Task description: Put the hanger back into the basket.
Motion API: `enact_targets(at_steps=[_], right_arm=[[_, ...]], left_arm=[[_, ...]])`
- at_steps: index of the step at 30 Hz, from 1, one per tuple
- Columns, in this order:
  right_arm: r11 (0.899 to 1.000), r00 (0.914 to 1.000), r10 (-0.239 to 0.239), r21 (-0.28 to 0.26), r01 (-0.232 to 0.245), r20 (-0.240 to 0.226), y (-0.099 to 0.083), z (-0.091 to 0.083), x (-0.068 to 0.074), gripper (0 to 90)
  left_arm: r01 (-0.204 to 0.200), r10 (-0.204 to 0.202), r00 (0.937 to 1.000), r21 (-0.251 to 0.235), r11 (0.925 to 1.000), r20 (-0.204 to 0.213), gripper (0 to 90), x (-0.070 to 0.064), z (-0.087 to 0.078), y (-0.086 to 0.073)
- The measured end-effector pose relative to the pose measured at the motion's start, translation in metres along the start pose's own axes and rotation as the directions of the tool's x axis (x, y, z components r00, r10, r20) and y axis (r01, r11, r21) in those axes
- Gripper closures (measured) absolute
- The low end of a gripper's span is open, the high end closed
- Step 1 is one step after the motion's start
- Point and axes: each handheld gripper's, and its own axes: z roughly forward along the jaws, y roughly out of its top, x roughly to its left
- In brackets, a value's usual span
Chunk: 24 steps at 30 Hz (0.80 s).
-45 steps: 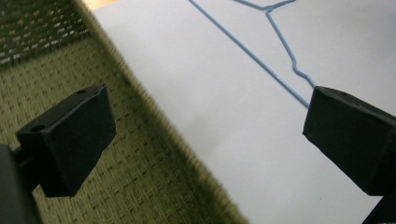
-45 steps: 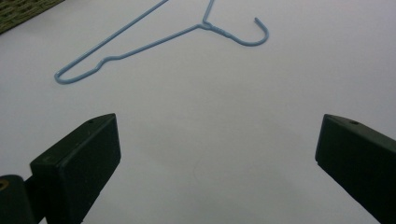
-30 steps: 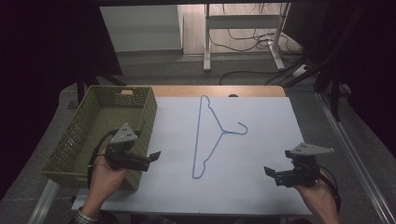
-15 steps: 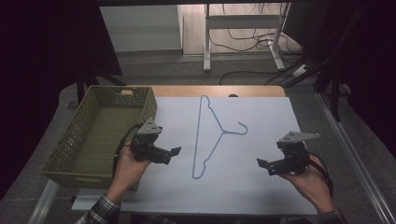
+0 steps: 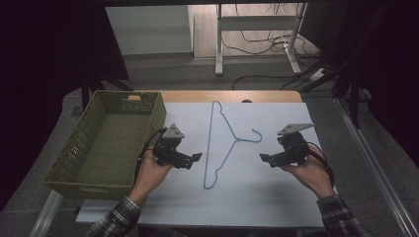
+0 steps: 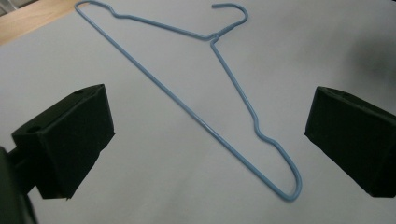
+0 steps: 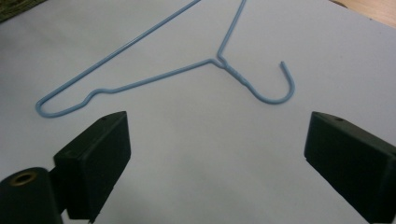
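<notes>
Lying flat on the white sheet (image 5: 276, 197), one blue wire hanger (image 5: 221, 143) sits between two grippers: left gripper (image 5: 196, 159) and right gripper (image 5: 264, 159), both jaws spread, empty. One green basket (image 5: 106, 140) at left.

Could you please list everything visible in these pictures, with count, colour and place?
hanger: one, light blue wire, flat on the sheet's middle, hook toward the person's right.
basket: one, olive green, at the table's left, on its edge.
sheet: one, white, covering most of the table.
table: one, wooden, a bare strip at the far edge.
desk frame: one, white, on the floor behind, cables nearby.
left hand-held gripper: one, black, jaws open, left of the hanger.
right hand-held gripper: one, black, jaws open, right of it.
</notes>
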Motion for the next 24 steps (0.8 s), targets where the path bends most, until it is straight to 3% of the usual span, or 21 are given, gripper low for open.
enact_targets(at_steps=[6,9,10,11,14,21,24], right_arm=[[0.996,0.9959,-0.085,0.015,0.085,-0.031,0.016,0.026,-0.009,21.7],[0.989,0.9885,-0.143,0.033,0.145,-0.047,0.023,0.040,-0.014,30.1],[0.985,0.9842,-0.161,0.047,0.165,-0.073,0.027,0.052,-0.019,33.0],[0.985,0.9842,-0.161,0.047,0.165,-0.073,0.027,0.052,-0.019,33.0],[0.976,0.9747,-0.196,0.073,0.204,-0.107,0.034,0.074,-0.028,43.8],[0.970,0.9649,-0.202,0.102,0.220,-0.168,0.037,0.105,-0.044,61.1],[0.960,0.9567,-0.229,0.120,0.252,-0.180,0.037,0.118,-0.050,67.9]], left_arm=[[-0.020,0.020,0.9998,0.022,0.9996,0.004,1.3,0.000,0.013,-0.001],[-0.029,0.029,0.9996,0.033,0.9990,0.005,1.3,0.000,0.015,-0.003],[-0.030,0.030,0.9995,0.035,0.9989,0.006,1.3,0.000,0.016,-0.004],[-0.031,0.030,0.9995,0.036,0.9989,0.008,1.3,0.001,0.016,-0.004],[-0.020,0.019,0.9996,0.032,0.9993,0.019,1.3,0.003,0.017,-0.005],[-0.024,0.023,0.9994,0.045,0.9987,0.027,1.3,0.005,0.020,-0.008],[-0.020,0.018,0.9992,0.048,0.9986,0.035,1.3,0.005,0.023,-0.009]])
